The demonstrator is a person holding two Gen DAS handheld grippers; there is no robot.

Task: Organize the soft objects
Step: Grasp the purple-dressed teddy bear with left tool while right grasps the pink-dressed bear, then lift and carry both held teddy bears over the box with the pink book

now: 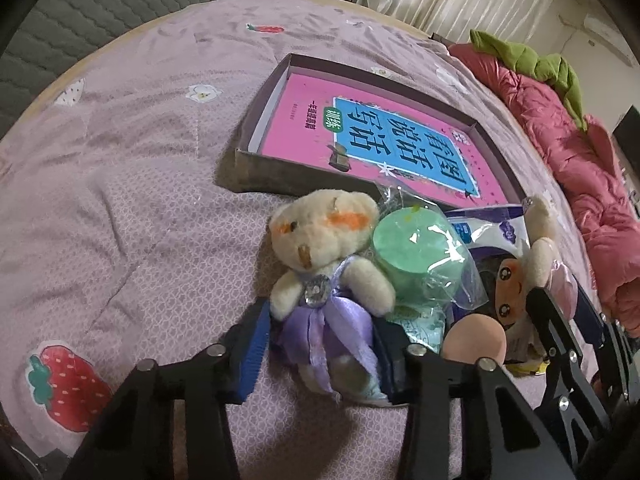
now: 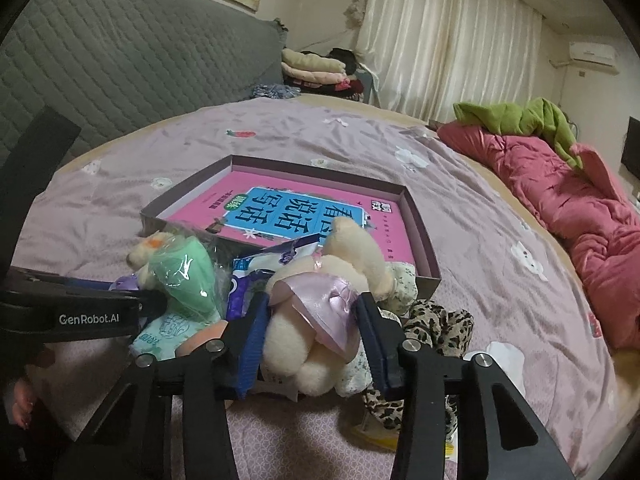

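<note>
A cream teddy bear in a purple dress [image 1: 320, 248] lies on the lilac bedspread [image 1: 140, 200]. My left gripper [image 1: 320, 336] is shut on its skirt, one blue pad on each side. A second cream bear in a pink dress [image 2: 320, 300] lies on the heap of soft things, and my right gripper [image 2: 312, 328] is shut on its body. Between the two bears lie a green round roll in clear wrap [image 1: 416, 244], a tissue pack [image 2: 168, 332], a doll with a printed face [image 1: 508, 284] and a peach round thing [image 1: 476, 340].
A shallow cardboard box [image 2: 424, 240] holding a pink and blue book [image 1: 380, 140] sits just beyond the heap. Leopard-print cloth [image 2: 436, 324] lies by the right gripper. A red quilt [image 2: 580, 208] with a green cloth [image 2: 516, 116] lines the bed's right side.
</note>
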